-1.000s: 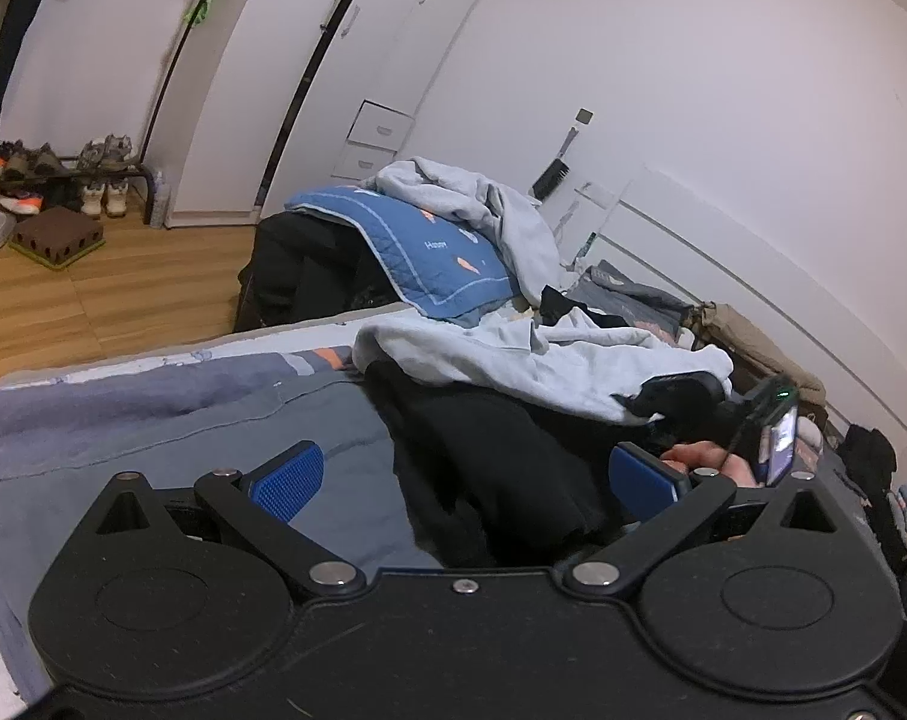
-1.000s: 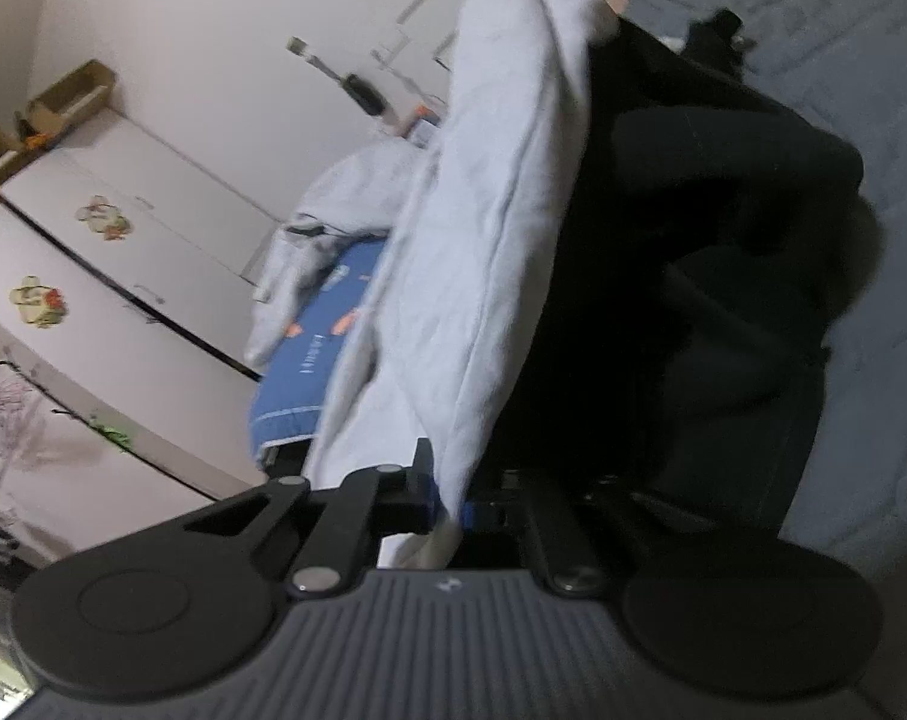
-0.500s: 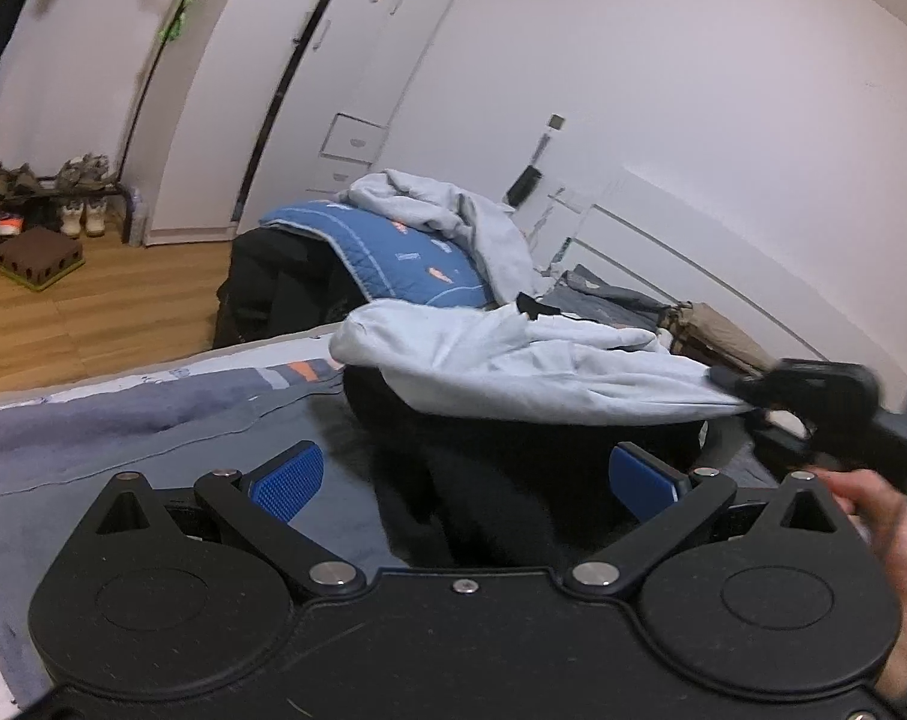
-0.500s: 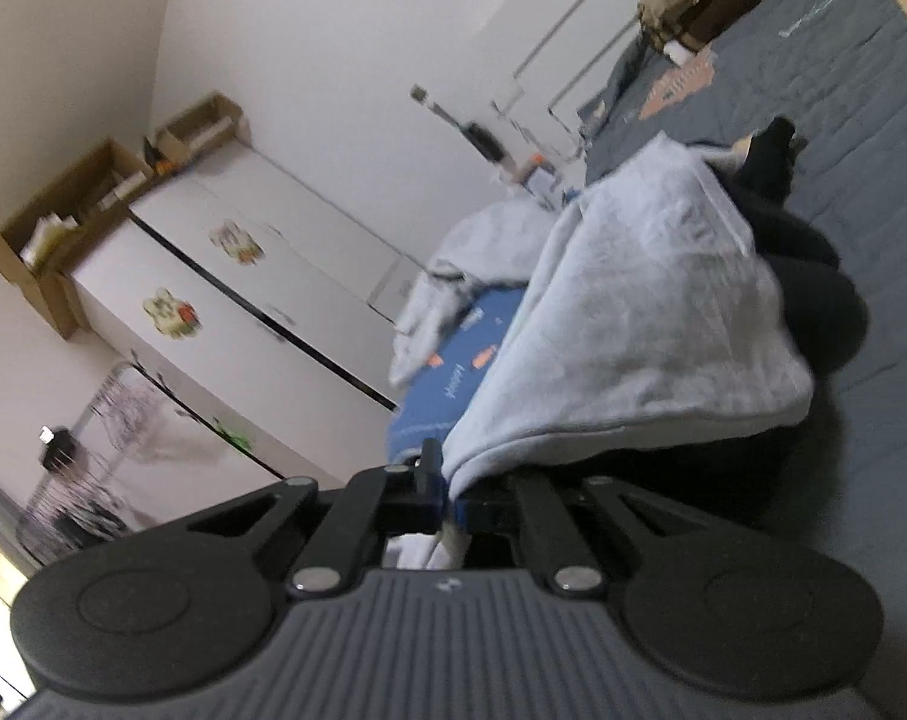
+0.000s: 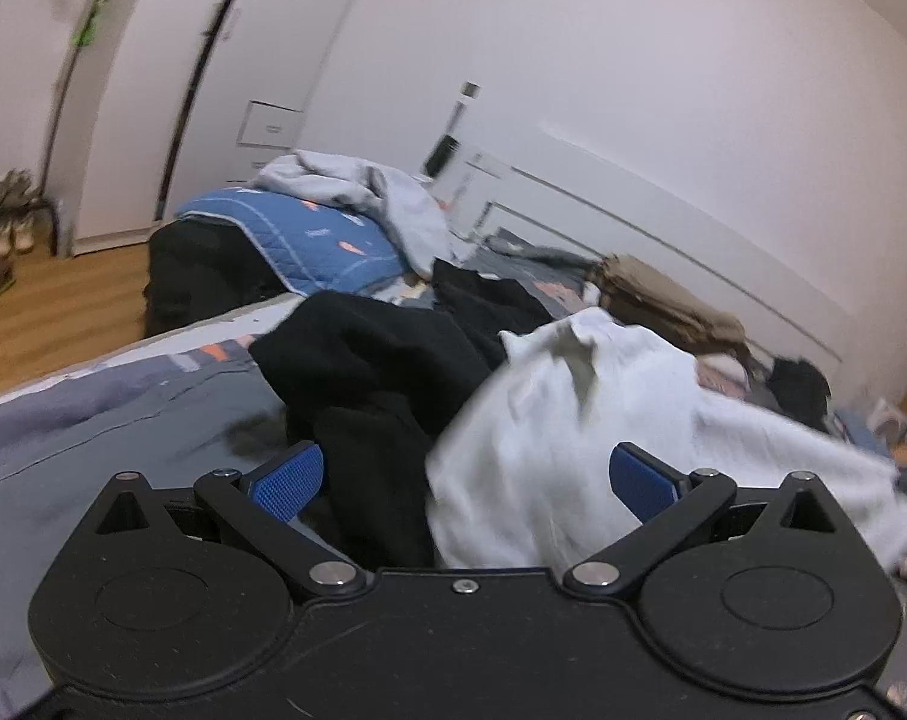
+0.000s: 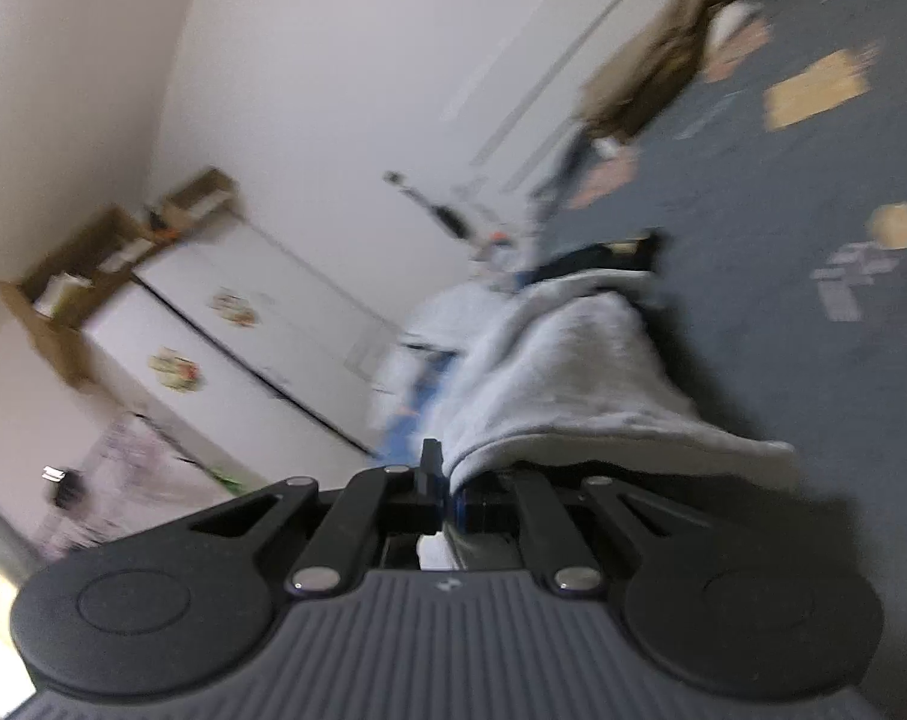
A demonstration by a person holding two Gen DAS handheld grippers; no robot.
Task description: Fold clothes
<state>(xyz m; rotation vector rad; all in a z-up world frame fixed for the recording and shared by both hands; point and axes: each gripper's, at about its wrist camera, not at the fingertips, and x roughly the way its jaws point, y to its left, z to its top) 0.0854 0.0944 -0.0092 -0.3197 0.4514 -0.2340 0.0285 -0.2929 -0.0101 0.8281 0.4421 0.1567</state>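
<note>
My right gripper [image 6: 447,495] pinched the pale top [image 6: 549,372]; the left [image 5: 465,480] gaped empty and should grab its far hem.

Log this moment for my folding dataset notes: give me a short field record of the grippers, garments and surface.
left gripper: open, blue pads spread, holding nothing
right gripper: shut on the pale grey sweatshirt's edge
pale grey sweatshirt: stretched out, draped partly over the black garment
black garment: crumpled in a heap on the bed
grey quilted bedspread: under both garments
image quality: both views motion-blurred
</note>
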